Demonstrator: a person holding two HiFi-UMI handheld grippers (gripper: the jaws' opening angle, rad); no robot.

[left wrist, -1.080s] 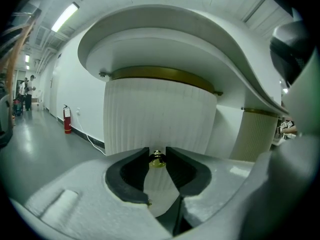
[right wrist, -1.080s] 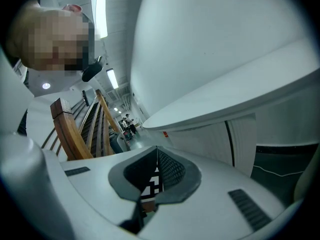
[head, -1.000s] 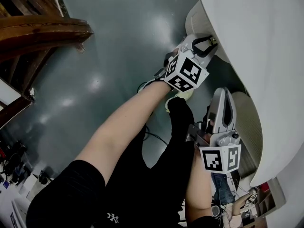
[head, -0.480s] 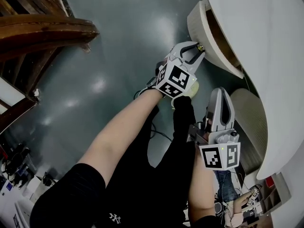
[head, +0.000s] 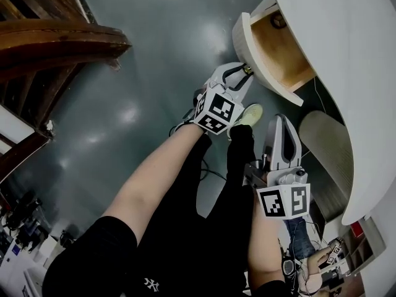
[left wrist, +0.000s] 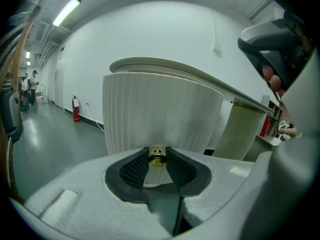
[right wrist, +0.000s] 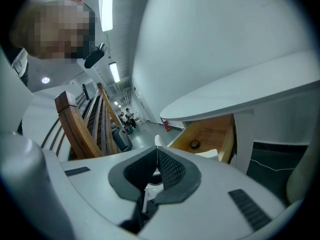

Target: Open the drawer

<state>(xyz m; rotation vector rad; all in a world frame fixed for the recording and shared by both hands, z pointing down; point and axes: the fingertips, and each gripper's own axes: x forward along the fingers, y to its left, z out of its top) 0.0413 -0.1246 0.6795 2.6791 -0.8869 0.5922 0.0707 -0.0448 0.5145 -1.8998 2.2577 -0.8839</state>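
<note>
Two grippers show: the left gripper (head: 245, 72) clamps the brass knob (left wrist: 157, 157) of the ribbed curved drawer (head: 242, 44), which stands pulled out from under the white tabletop (head: 346, 54). The right gripper (head: 279, 124) has its jaws together, empty.

Drawer (head: 242, 42) out of white desk (head: 346, 54). Small dark round item (head: 278, 21) in its far corner. Floor (head: 161, 54) glossy grey.

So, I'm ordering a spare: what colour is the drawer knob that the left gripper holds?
Shiny brass-gold. The knob shows best in the left gripper view, between the jaws.
</note>
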